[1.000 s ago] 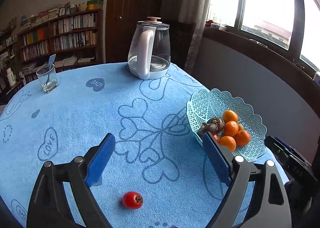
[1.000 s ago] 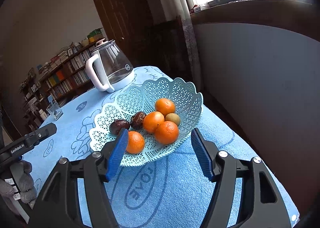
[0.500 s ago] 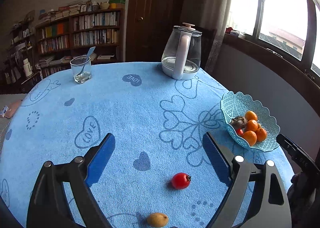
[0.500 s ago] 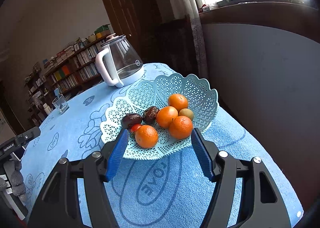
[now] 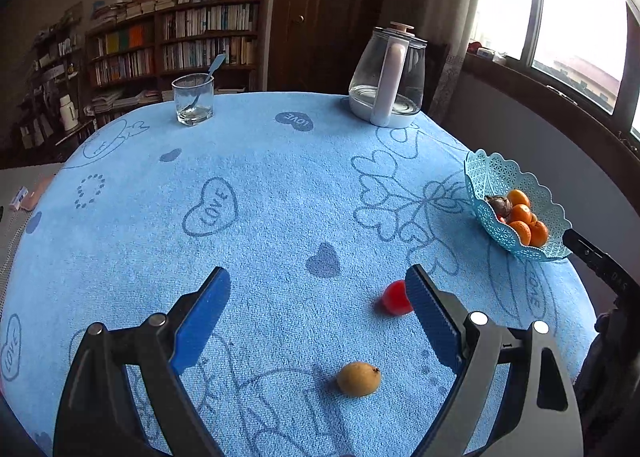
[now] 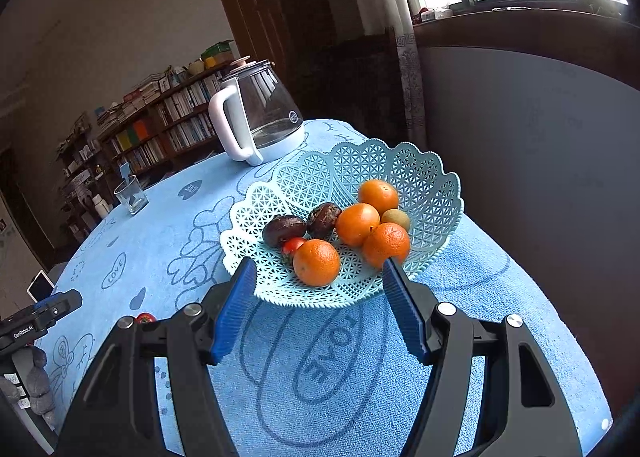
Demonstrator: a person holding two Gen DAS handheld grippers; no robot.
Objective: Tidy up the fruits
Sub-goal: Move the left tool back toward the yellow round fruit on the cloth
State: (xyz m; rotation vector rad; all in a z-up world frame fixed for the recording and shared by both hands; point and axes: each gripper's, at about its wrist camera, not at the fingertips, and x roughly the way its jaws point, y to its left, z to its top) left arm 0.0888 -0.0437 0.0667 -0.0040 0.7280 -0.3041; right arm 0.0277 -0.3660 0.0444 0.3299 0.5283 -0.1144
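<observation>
The blue cloth (image 5: pixel 280 193) covering the surface is printed with hearts, several reading "LOVE", one of them large and just in front of the basket (image 6: pixel 416 173) in the right wrist view. The black body of the other device at that view's left edge bears "GenRoboLAI".

The teal lattice basket sits near the surface's right edge and holds four oranges (image 6: pixel 316 261), two dark wrinkled fruits (image 6: pixel 283 229), one small greenish-brown fruit (image 6: pixel 396 219) and one small red fruit (image 6: pixel 293 245).

Two fruits lie loose on the cloth: a red tomato (image 5: pixel 394 299), partly behind the left gripper's right finger, and a yellow-brown oval fruit (image 5: pixel 358 378) with its long axis roughly left to right, its dark tip to the right.

The left gripper (image 5: pixel 318 313) is spread wide and holds nothing. The right gripper (image 6: pixel 318 299) is likewise wide apart and unloaded, fingers at the basket's near rim.

One glass kettle (image 5: pixel 386 85) and one tumbler (image 5: pixel 193 99) with a blue spoon stand at the far side.
</observation>
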